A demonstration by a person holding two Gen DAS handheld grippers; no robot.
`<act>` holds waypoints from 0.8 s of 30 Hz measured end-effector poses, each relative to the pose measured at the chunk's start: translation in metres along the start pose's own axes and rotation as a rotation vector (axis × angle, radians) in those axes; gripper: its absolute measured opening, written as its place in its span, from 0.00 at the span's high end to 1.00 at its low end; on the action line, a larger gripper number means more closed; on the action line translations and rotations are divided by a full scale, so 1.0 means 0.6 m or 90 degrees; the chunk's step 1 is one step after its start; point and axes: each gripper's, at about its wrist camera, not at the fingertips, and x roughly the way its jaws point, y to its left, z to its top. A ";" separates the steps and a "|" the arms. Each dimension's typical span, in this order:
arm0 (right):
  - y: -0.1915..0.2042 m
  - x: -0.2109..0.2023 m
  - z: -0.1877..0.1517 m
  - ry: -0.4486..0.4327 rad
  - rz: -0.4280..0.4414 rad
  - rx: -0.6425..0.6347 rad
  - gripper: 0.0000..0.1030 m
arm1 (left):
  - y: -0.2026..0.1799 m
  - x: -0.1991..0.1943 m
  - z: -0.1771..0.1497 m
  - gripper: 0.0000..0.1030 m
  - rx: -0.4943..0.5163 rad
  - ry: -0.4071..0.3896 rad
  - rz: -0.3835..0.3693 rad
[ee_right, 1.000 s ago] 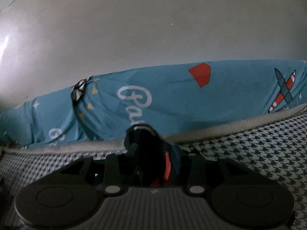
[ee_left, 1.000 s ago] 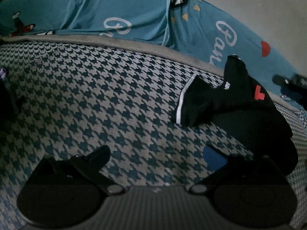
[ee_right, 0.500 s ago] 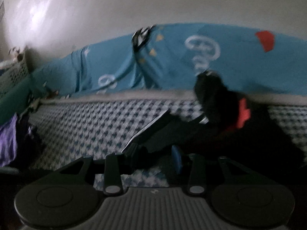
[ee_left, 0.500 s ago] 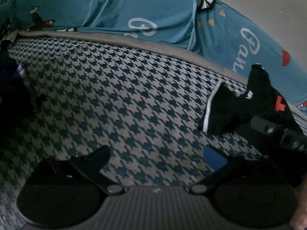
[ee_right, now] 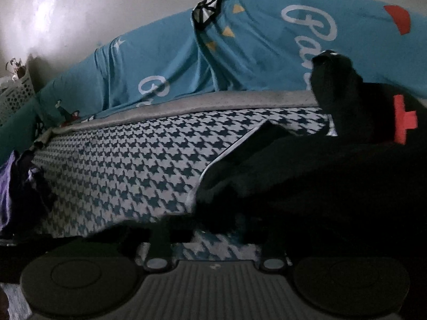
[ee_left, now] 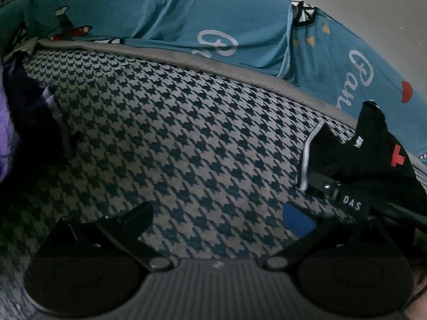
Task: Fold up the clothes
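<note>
A black garment (ee_left: 371, 157) with a red cross mark and white-trimmed sleeve lies bunched at the right of the houndstooth bed cover (ee_left: 186, 138). My left gripper (ee_left: 216, 218) hovers open over bare cover, left of the garment, holding nothing. My right gripper (ee_left: 344, 200) shows in the left wrist view, low at the garment's near edge by the sleeve. In the right wrist view the black garment (ee_right: 320, 176) fills the right half. The right gripper (ee_right: 213, 221) sits shut on the garment's near edge, its tips buried in dark cloth.
A teal printed sheet (ee_left: 240, 32) is piled along the bed's far side against a pale wall (ee_right: 106, 13). Purple and dark clothes (ee_left: 10, 122) lie at the left edge. A perforated basket (ee_right: 16, 96) stands far left.
The right gripper has come down from facing the wall to the bed, bringing the black garment low onto the cover. It now shows in the left view. The left gripper stayed open.
</note>
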 end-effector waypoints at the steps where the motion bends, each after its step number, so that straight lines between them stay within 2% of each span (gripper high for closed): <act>1: 0.004 0.000 0.001 -0.008 -0.001 -0.002 0.92 | 0.003 -0.003 0.001 0.00 -0.001 -0.004 0.001; 3: 0.015 -0.009 0.009 -0.033 0.007 -0.005 0.94 | 0.010 -0.008 0.002 0.00 -0.001 -0.013 0.008; 8: 0.045 -0.049 0.045 -0.109 0.112 0.028 0.94 | 0.027 -0.023 0.003 0.00 -0.002 -0.038 0.032; 12: 0.072 -0.056 0.066 -0.134 0.213 0.078 0.93 | 0.044 -0.027 0.000 0.00 -0.002 -0.041 0.045; 14: 0.073 -0.054 0.065 -0.117 0.210 0.074 0.86 | 0.054 -0.026 -0.002 0.00 -0.004 -0.040 0.052; 16: 0.074 -0.051 0.065 -0.100 0.207 0.069 0.64 | 0.066 -0.026 -0.002 0.00 -0.010 -0.037 0.054; 24: 0.079 -0.041 0.064 -0.031 0.194 0.050 0.64 | 0.082 -0.020 0.000 0.00 -0.019 -0.024 0.062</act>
